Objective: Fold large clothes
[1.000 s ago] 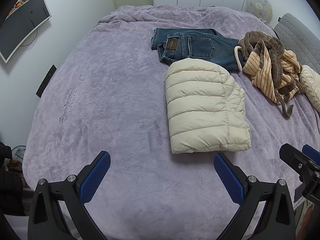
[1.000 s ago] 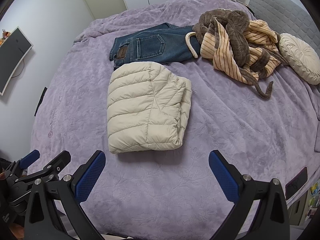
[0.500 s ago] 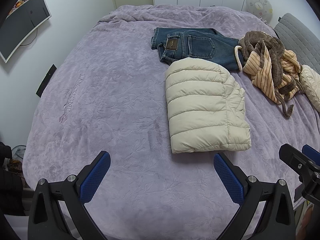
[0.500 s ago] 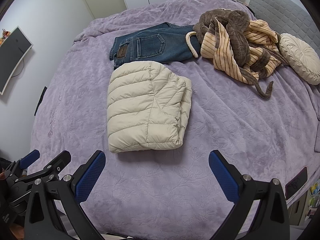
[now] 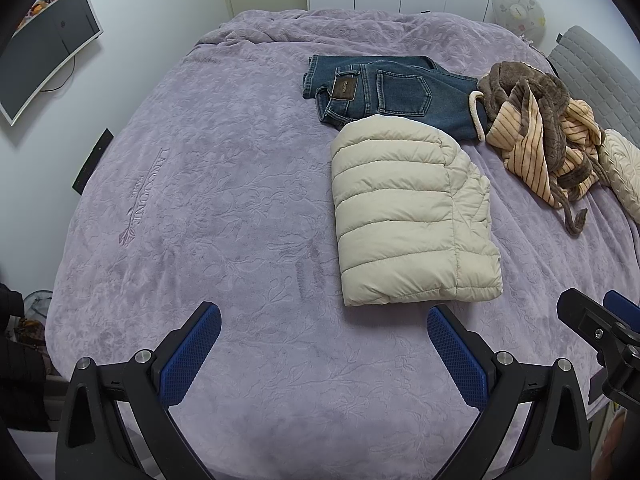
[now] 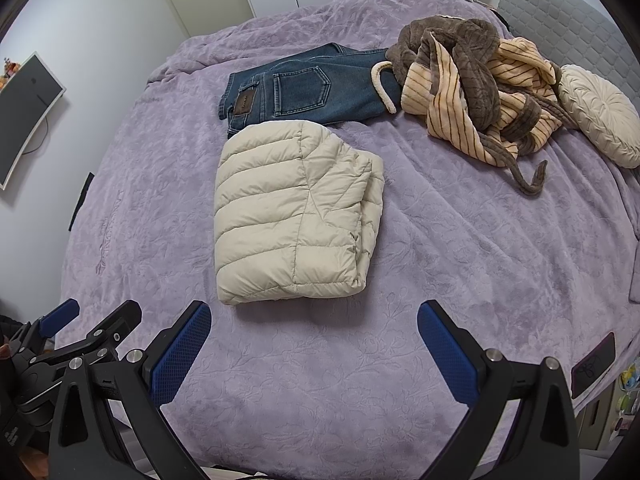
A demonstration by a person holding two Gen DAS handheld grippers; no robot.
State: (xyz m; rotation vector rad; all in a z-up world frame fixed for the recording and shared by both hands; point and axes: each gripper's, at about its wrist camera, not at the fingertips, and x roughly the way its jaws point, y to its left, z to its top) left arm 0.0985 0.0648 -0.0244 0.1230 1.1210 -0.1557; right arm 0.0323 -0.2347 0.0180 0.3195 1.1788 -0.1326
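The cream puffer jacket (image 5: 408,216) lies folded in the middle of the purple bed (image 5: 208,208), its far edge touching the folded jeans (image 5: 384,88); the striped robe (image 6: 476,92) sits crumpled near the pillow (image 6: 600,112). That robe looks like the next piece to spread flat. The left gripper (image 5: 324,356) and right gripper (image 6: 314,352) hover wide apart, empty. Nothing has shifted since the earlier frames.

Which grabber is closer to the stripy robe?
Right. The right gripper sits at the bed's near edge, toward the robe side; the left gripper is farther left. Both hover open, far from it.
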